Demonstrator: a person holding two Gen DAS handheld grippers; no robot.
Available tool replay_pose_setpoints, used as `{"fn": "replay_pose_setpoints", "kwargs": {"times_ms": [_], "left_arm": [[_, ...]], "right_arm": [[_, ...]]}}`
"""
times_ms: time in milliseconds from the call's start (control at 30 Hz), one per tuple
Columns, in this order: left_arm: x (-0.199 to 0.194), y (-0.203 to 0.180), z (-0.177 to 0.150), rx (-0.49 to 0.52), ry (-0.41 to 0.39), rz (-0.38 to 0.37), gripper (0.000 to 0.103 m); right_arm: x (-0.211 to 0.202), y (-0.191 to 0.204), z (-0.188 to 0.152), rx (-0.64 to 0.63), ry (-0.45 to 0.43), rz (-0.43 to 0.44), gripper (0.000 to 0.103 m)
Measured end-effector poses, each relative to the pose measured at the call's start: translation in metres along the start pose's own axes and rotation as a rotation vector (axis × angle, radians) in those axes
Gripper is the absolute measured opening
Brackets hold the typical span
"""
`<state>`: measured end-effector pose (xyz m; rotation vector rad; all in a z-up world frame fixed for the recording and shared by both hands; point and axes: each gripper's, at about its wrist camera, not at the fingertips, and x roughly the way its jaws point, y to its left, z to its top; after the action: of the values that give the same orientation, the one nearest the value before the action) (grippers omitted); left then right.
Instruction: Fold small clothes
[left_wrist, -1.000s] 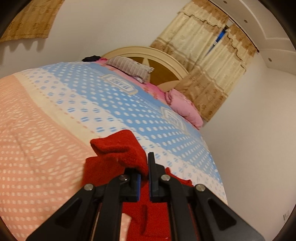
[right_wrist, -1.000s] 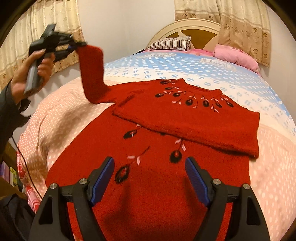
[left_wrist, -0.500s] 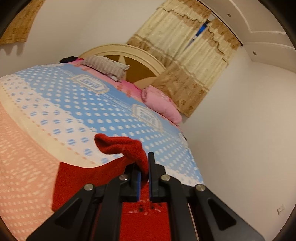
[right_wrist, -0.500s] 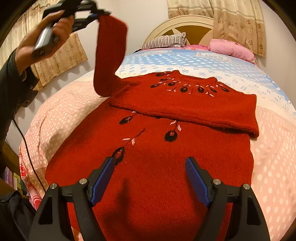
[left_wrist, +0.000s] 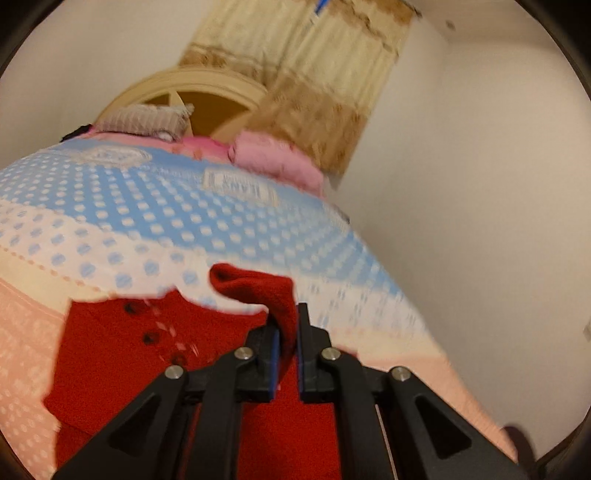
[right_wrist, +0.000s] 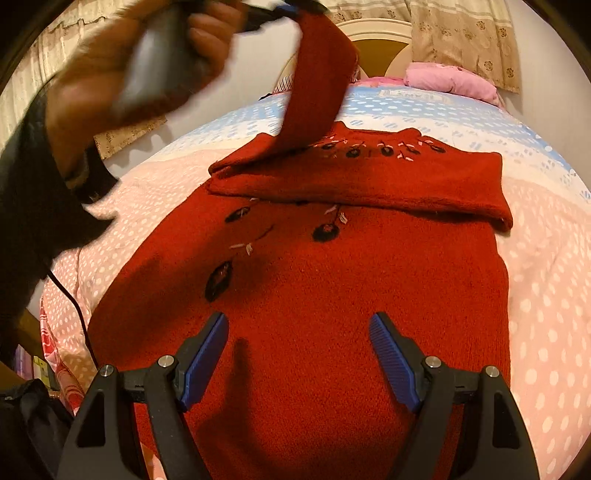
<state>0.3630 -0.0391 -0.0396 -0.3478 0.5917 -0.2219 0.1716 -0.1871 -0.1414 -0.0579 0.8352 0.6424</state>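
- The left gripper (left_wrist: 286, 354) has its fingers clamped on the cuff end of the red sleeve (left_wrist: 266, 295); the knit bunches just ahead of the fingertips and runs down between the pads.
- Below and ahead of those fingers lies the red sweater (left_wrist: 122, 354) on the dotted bedspread (left_wrist: 147, 221). Beyond it are a pink pillow (left_wrist: 277, 162) and the headboard (left_wrist: 199, 107).
- In my judgement the step in hand is the sleeve fold: the other sleeve already lies across the chest, and this one hangs lifted over it.
- The next move likely calls for carrying the cuff across the chest, laying the sleeve flat over the folded one, then letting go without dragging the knit.
- The right gripper (right_wrist: 299, 362) has its fingers wide apart and holds nothing; they hover over the lower body of the sweater (right_wrist: 332, 295), which fills the space between and ahead of them.
- Only the right wrist view shows the left hand (right_wrist: 122, 62) raised up and to the left of the fingers, the sleeve (right_wrist: 317, 85) hanging from it to the shoulder, and the folded band (right_wrist: 369, 184) across the chest.
- Only the left wrist view shows the grip itself; it is blurred.
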Motion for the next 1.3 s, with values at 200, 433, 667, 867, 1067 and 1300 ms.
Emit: {"fn": "replay_pose_setpoints", "kwargs": {"times_ms": [200, 433, 667, 867, 1067, 1300], "left_arm": [[0.006, -0.013, -0.036, 0.154, 0.098, 0.045, 0.063], [-0.058, 0.043, -0.066, 0.331, 0.033, 0.214, 0.099], [-0.053, 0.122, -0.081, 0.326, 0.151, 0.439, 0.099], [-0.035, 0.147, -0.090, 0.245, 0.217, 0.482, 0.099], [-0.034, 0.163, -0.097, 0.138, 0.263, 0.411, 0.102], [-0.029, 0.176, -0.096, 0.072, 0.278, 0.383, 0.103]], "right_arm": [[-0.002, 0.003, -0.008, -0.017, -0.030, -0.013, 0.080], [-0.004, -0.002, -0.007, 0.003, -0.042, 0.017, 0.080], [-0.027, -0.005, 0.029, 0.021, -0.065, 0.012, 0.080], [-0.013, -0.059, 0.107, 0.217, -0.074, -0.005, 0.078], [0.045, -0.101, 0.153, 0.256, -0.001, -0.146, 0.055], [0.091, -0.102, 0.146, 0.184, 0.112, -0.215, 0.002]]}}
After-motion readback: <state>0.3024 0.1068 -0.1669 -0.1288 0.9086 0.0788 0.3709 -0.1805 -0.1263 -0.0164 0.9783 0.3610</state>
